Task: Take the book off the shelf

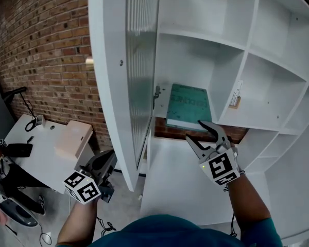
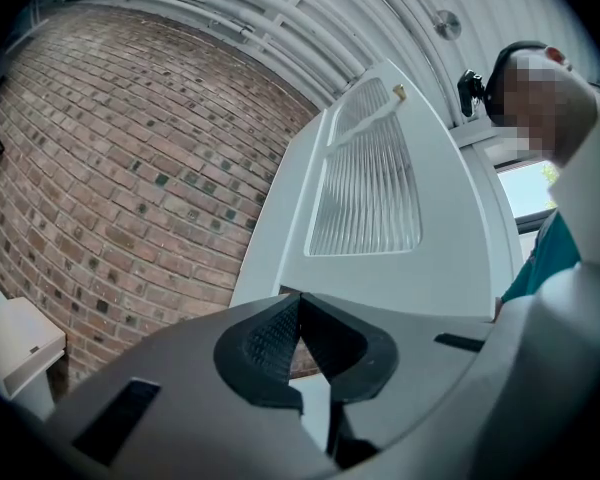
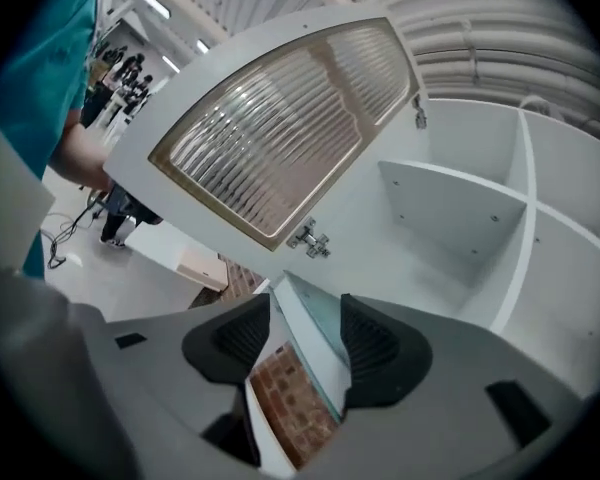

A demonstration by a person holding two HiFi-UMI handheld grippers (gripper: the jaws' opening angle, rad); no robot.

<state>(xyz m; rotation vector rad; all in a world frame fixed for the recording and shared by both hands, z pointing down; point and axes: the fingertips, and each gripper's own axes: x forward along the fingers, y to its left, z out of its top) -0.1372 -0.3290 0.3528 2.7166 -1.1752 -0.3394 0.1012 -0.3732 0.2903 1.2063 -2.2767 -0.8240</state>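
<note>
Sitting in white shelf cubby (image 1: 183, 60), teal book (image 1: 188, 106), cab. door (image 1: 141, 60) open

The white shelf unit (image 1: 232, 50) is split into square compartments, and its ribbed-glass door (image 1: 141, 60) stands swung open at the left. In the compartment just behind that door a teal book (image 1: 188, 106) lies flat on the board, its near edge at the board's front lip. Off to the left, lower down, a white table (image 1: 38, 166) carries a pale box (image 1: 73, 138) and a small black item (image 1: 18, 150).
</note>
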